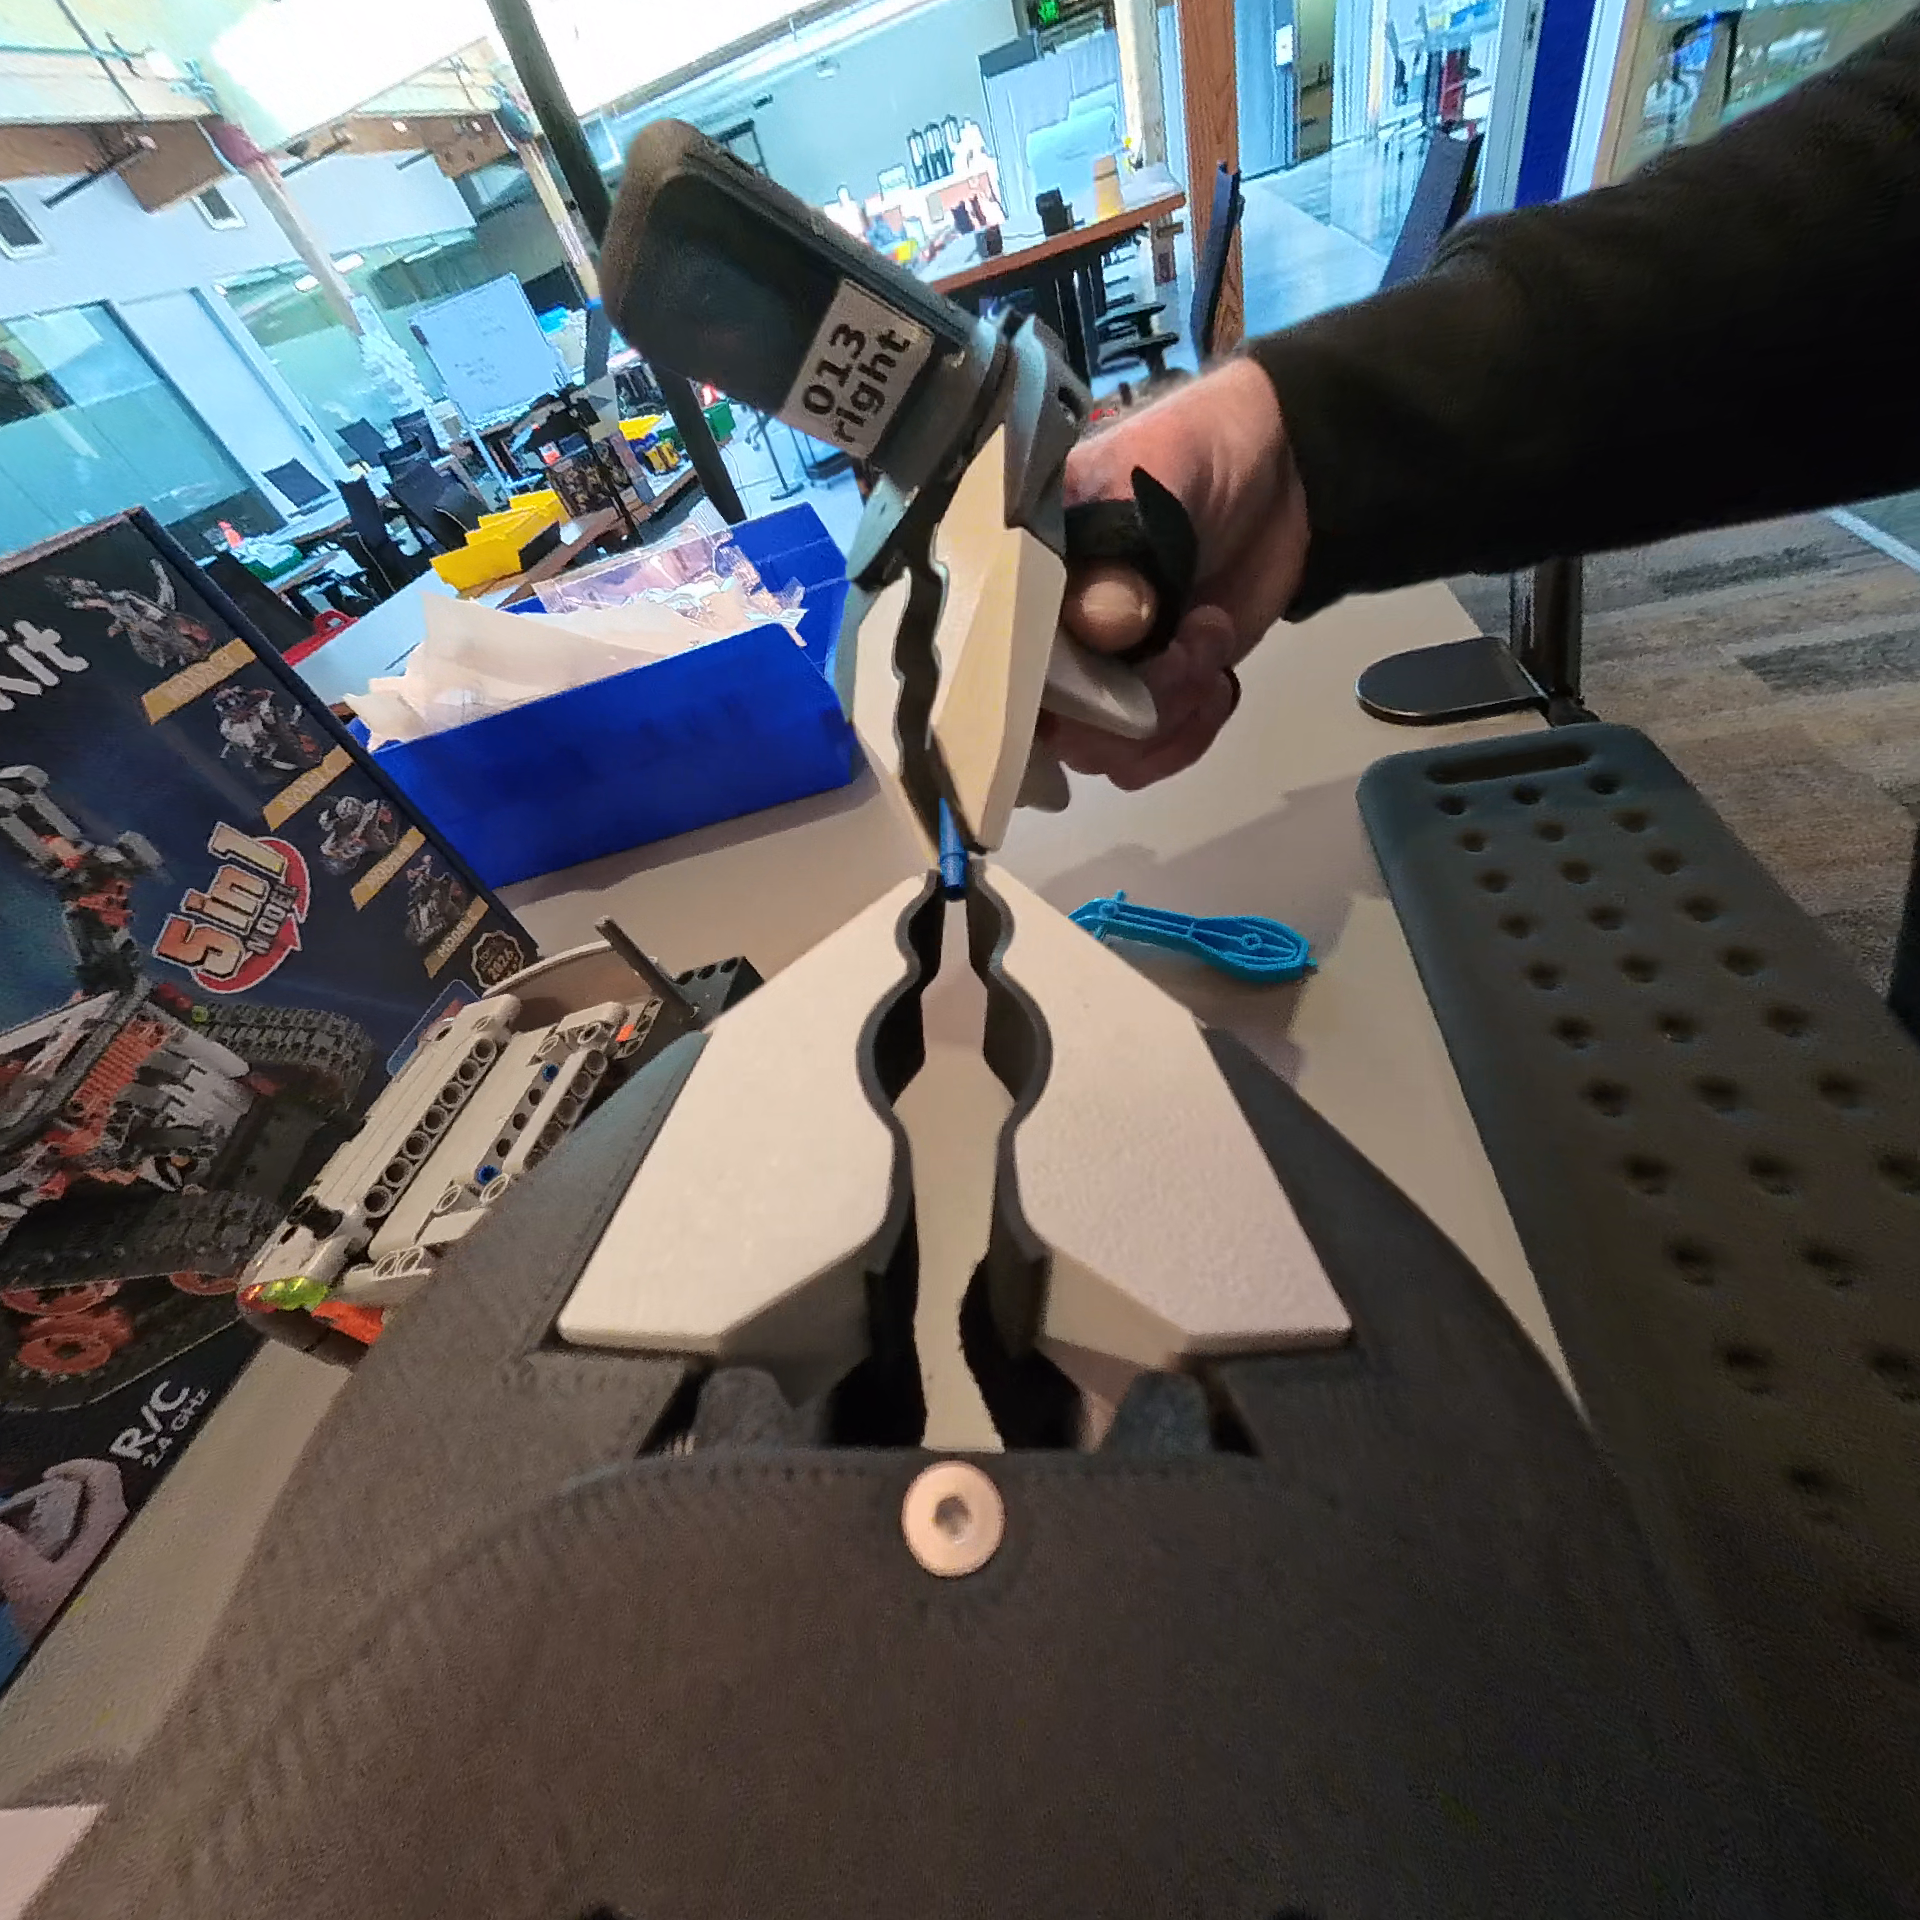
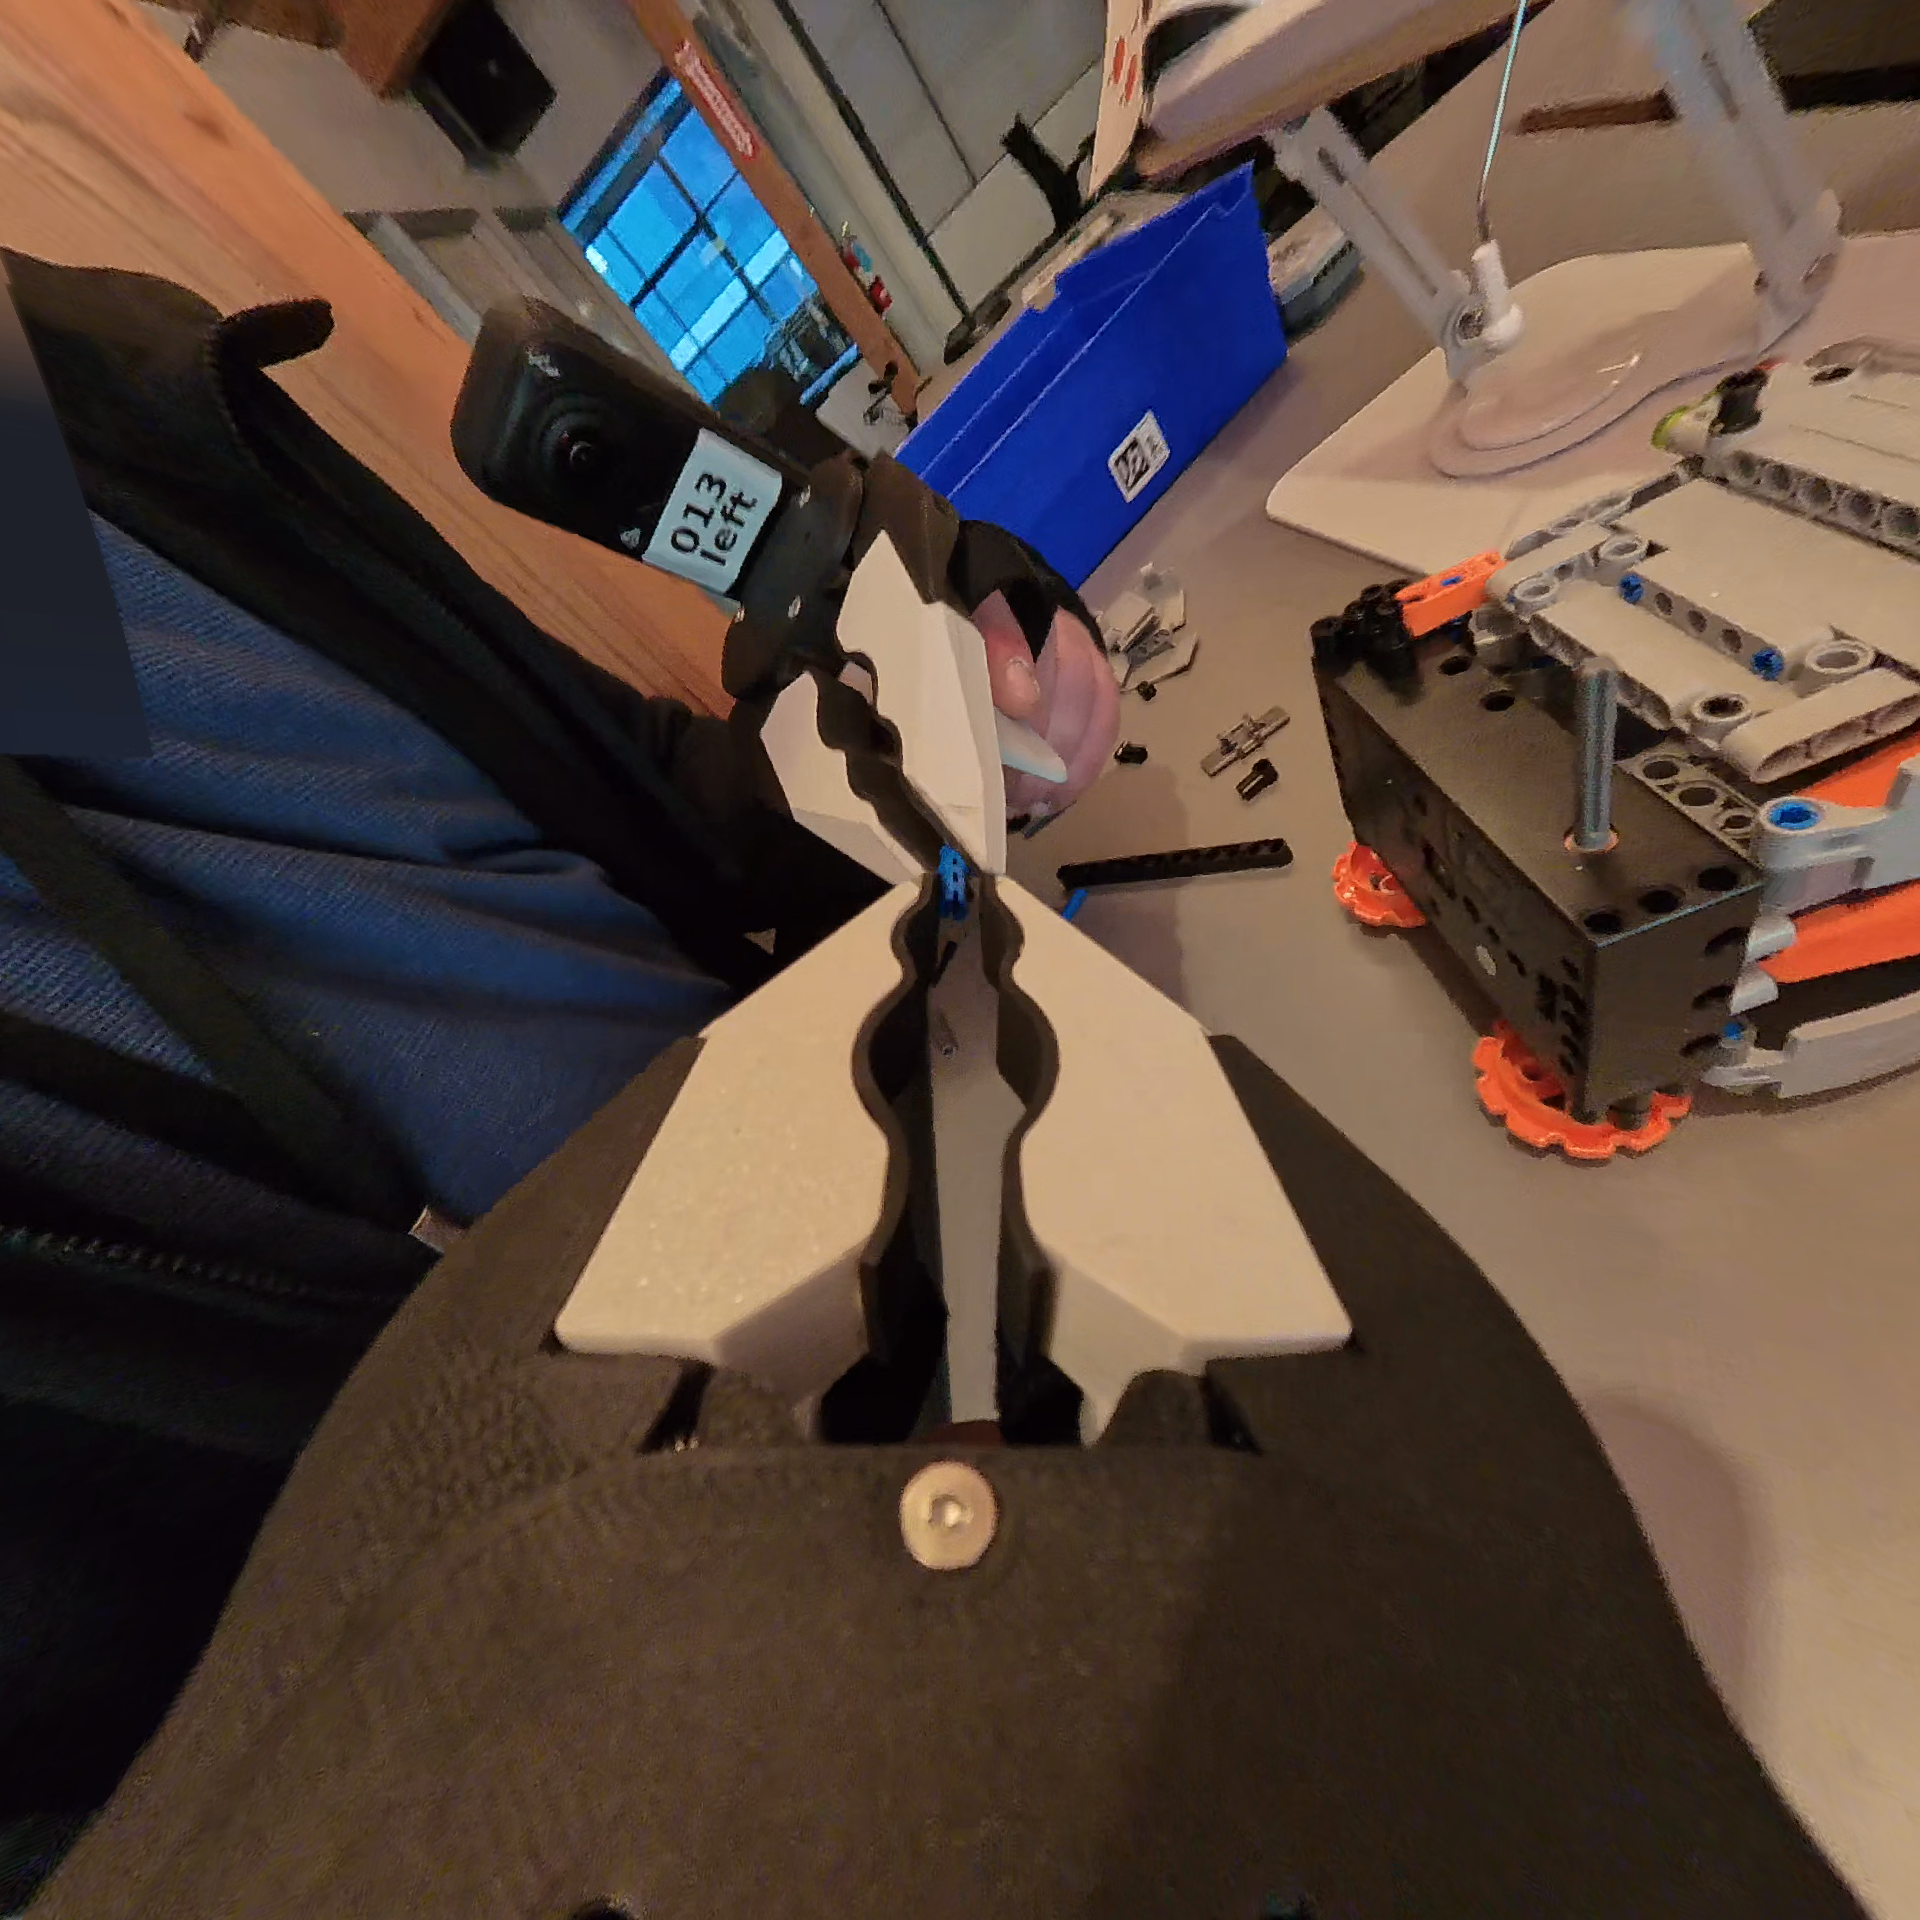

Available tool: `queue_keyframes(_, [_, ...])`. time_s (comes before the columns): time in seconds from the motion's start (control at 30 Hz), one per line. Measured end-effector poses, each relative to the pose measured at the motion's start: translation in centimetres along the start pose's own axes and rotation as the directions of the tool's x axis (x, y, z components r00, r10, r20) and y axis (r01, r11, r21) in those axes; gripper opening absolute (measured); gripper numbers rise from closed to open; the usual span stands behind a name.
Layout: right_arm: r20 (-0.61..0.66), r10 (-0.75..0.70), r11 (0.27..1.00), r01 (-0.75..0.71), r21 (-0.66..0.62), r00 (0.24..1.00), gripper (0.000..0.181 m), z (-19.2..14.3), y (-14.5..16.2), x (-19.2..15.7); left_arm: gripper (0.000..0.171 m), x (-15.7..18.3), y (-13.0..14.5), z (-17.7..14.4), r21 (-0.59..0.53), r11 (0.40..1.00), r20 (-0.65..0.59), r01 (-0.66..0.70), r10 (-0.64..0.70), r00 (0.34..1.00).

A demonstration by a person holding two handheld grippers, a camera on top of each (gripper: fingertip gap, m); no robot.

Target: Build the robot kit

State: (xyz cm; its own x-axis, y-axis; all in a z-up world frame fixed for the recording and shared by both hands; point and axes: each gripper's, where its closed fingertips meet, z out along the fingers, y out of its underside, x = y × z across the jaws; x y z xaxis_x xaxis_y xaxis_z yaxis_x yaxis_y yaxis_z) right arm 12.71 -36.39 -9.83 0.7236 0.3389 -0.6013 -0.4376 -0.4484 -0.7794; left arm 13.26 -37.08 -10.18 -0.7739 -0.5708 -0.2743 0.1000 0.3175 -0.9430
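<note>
A grey desk [image 1: 1195, 831] carries everything. At its left side stands a dark printed box [image 1: 156, 935] picturing toy vehicles, and behind it a blue bin [image 1: 623, 748] stuffed with paper and clear bags. A perforated dark mat [image 1: 1662, 1039] lies at the right edge. In front of the box sits a half-built toy vehicle [image 2: 1621, 810] of grey beams on a black block, with orange toothed wheels and a metal rod standing upright from the block. A long black beam [image 2: 1174, 862] and a few small loose parts lie on the desk near it, and a flat light-blue plastic tool [image 1: 1195, 940] lies apart to the right.

The smallest thing is a short blue pin [image 1: 951, 857], held in the air above the desk between the two grippers. The left gripper [image 1: 951, 899] has its fingers nearly pressed together, pinching the pin's near end at the tips. The right gripper [image 2: 956, 899], held by a hand [image 1: 1174, 582], meets it tip to tip, its fingers likewise narrowed onto the pin's other end.
</note>
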Motion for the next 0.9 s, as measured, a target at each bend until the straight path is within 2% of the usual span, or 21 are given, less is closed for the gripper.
queue_keyframes(0.1, [-0.01,-0.004,0.999,0.005,0.05,1.0,0.002,-0.1,-0.4,-0.1,0.003,-0.1,0.0,0.1,-0.008,1.0,0.015,-0.017,0.017,1.0])
queue_keyframes(0.27, [-0.041,-0.021,0.998,0.024,0.066,0.999,0.002,-0.1,-0.8,0.0,0.003,-0.4,-0.1,0.2,-0.008,1.0,0.04,-0.014,0.014,0.999])
queue_keyframes(0.4, [-0.126,-0.108,0.994,0.109,0.001,0.986,0.002,-0.1,-1.1,0.7,0.004,-1.0,0.4,0.4,-0.04,0.999,0.065,0.011,-0.008,0.998])
queue_keyframes(0.47, [-0.205,-0.177,0.984,0.173,-0.037,0.963,0.002,-0.9,-2.1,1.9,0.027,-2.7,0.5,-0.1,-0.043,0.999,0.151,0.016,-0.01,0.988])
queue_keyframes(0.53, [-0.291,-0.276,0.959,0.245,-0.139,0.916,0.002,-2.0,-3.2,3.6,0.036,-5.0,1.0,-1.1,-0.064,0.997,0.242,0.041,-0.024,0.97])
queue_keyframes(0.6, [-0.332,-0.38,0.912,0.289,-0.292,0.863,0.002,-2.8,-3.7,5.3,0.055,-7.2,2.7,-1.7,-0.126,0.988,0.307,0.084,-0.042,0.951])
queue_keyframes(0.67, [-0.316,-0.489,0.828,0.318,-0.462,0.813,0.002,-3.3,-3.5,6.8,0.056,-8.3,4.1,-1.9,-0.16,0.981,0.314,0.114,-0.059,0.947])
queue_keyframes(0.77, [-0.245,-0.571,0.707,0.318,-0.631,0.784,0.002,-3.3,-2.9,8.6,0.054,-8.7,6.1,-1.6,-0.212,0.966,0.285,0.146,-0.082,0.955])
queue_keyframes(0.83, [-0.211,-0.596,0.645,0.306,-0.701,0.774,0.002,-3.5,-2.4,9.6,0.048,-8.7,6.7,-1.4,-0.221,0.964,0.275,0.146,-0.082,0.958])
queue_keyframes(0.9, [-0.182,-0.597,0.62,0.305,-0.723,0.781,0.002,-3.3,-2.3,10.0,0.044,-8.5,7.1,-1.1,-0.223,0.961,0.25,0.162,-0.104,0.963])
